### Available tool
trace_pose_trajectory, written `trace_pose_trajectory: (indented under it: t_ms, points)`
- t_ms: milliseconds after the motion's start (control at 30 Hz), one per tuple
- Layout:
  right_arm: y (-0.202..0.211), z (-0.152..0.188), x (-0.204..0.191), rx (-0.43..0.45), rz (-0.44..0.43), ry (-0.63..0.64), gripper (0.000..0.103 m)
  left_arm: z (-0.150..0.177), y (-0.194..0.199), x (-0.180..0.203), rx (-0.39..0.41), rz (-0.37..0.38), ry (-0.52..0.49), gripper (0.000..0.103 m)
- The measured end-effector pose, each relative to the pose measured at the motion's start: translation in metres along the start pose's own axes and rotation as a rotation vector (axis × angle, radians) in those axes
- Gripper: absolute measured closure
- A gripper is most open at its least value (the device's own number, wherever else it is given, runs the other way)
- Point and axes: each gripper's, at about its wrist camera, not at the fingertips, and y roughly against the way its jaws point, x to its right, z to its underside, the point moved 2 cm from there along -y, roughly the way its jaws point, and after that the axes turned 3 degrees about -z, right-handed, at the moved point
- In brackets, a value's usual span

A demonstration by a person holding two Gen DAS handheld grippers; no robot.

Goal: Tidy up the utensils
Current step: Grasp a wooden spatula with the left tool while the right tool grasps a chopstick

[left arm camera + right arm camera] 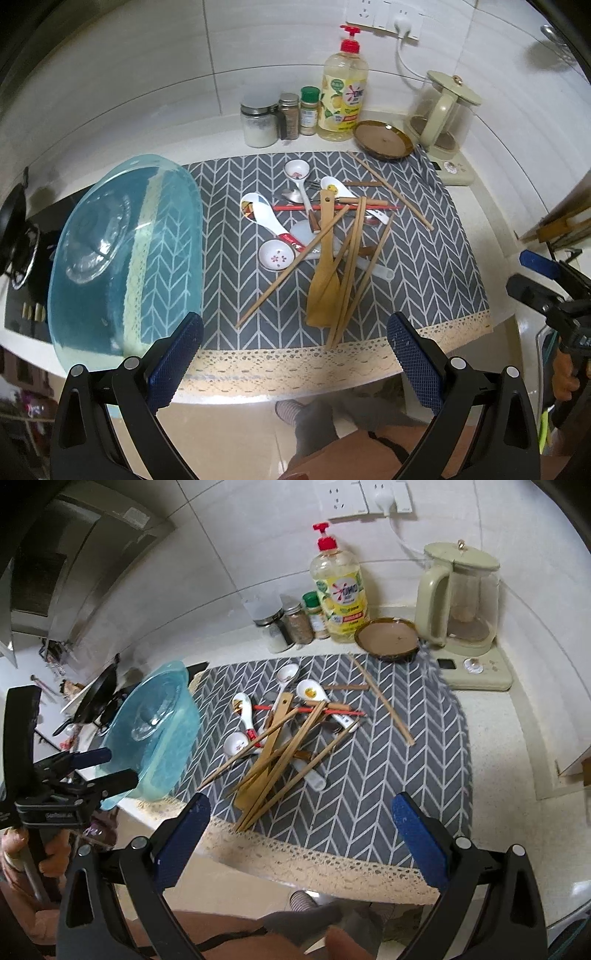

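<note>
A pile of utensils lies on a grey herringbone mat (424,258) (399,760): a wooden spatula (325,280) (266,760), several wooden chopsticks (291,269) (295,749), white ceramic spoons (262,214) (245,710), a red chopstick (295,208) and metal cutlery. A clear blue plastic basin (125,254) (155,734) stands tilted at the mat's left end. My left gripper (295,332) is open and empty, above the counter's front edge, short of the pile. My right gripper (301,812) is open and empty, near the front lace edge of the mat.
At the back stand spice jars (288,116) (295,622), a dish soap bottle (343,96) (340,594), a brown dish (384,140) (388,638) and a cream kettle (443,114) (458,598). A stove with a pan (14,229) (96,698) is at the left.
</note>
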Motion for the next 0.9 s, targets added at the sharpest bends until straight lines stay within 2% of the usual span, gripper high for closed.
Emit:
trace_pose_trajectory:
  t_ms: [133, 267, 433, 533, 633, 733, 833, 867, 900]
  points:
    - [0.003, 0.002, 0.001, 0.094, 0.073, -0.024, 0.007, -0.001, -0.004, -0.001, 0.011, 0.063, -0.032, 0.004]
    - [0.006, 0.016, 0.011, 0.188, 0.125, -0.118, 0.007, -0.003, -0.017, 0.01, 0.009, 0.103, -0.074, 0.004]
    - [-0.002, 0.034, 0.016, 0.229, 0.109, -0.152, 0.007, -0.008, -0.044, 0.026, 0.025, 0.176, -0.055, 0.004]
    - [-0.014, 0.036, 0.025, 0.199, 0.016, -0.176, 0.007, -0.014, -0.073, 0.034, 0.04, 0.196, -0.016, 0.004]
    - [-0.024, 0.029, 0.04, 0.159, -0.063, -0.182, 0.007, -0.022, -0.1, 0.041, 0.097, 0.147, -0.01, 0.004]
    - [-0.022, 0.017, 0.05, 0.175, -0.087, -0.146, 0.007, -0.029, -0.122, 0.042, 0.145, 0.074, -0.036, 0.004]
    - [-0.029, 0.004, 0.058, 0.151, -0.131, -0.119, 0.007, -0.035, -0.141, 0.038, 0.124, -0.015, -0.065, 0.006]
    - [-0.032, 0.002, 0.06, 0.14, -0.123, -0.11, 0.007, -0.035, -0.146, 0.036, 0.109, -0.024, -0.069, 0.007]
    - [-0.04, -0.002, 0.062, 0.106, -0.096, -0.09, 0.007, -0.036, -0.149, 0.034, 0.1, -0.024, -0.068, 0.015]
